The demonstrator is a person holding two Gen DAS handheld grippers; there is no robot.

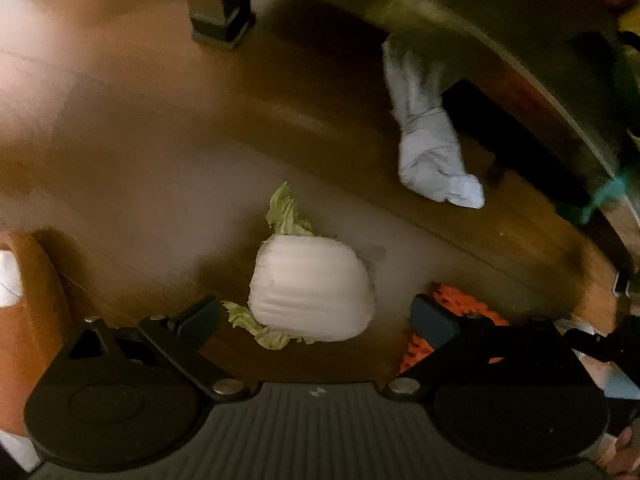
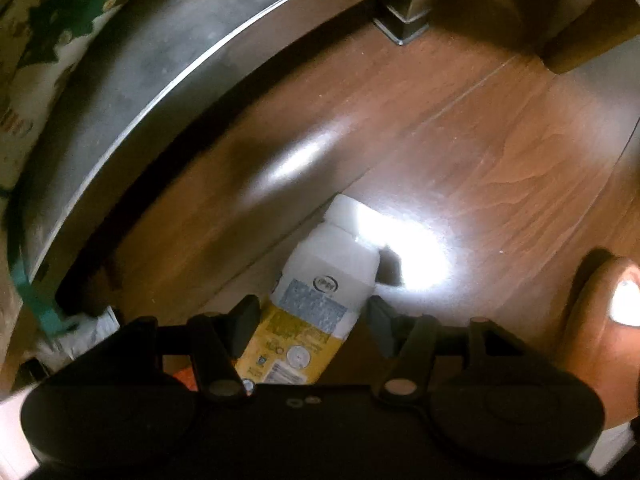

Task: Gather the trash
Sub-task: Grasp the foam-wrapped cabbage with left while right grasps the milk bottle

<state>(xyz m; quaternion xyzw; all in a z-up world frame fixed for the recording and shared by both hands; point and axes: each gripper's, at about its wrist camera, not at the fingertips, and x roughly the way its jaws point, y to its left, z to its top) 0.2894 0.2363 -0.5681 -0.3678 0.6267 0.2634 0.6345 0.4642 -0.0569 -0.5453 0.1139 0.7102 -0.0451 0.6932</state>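
My right gripper (image 2: 310, 320) hangs spread over the white-and-yellow plastic bottle (image 2: 320, 300) on the wooden floor (image 2: 500, 160); its long axis runs crosswise between the fingers. My left gripper (image 1: 316, 320), also spread, straddles the white cabbage chunk (image 1: 312, 292).

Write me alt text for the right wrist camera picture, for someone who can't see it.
The open right gripper points down at a white carton with a yellow label lying on a wooden floor, the carton between its fingers but not visibly pinched. A grey curved furniture edge arcs across the upper left.
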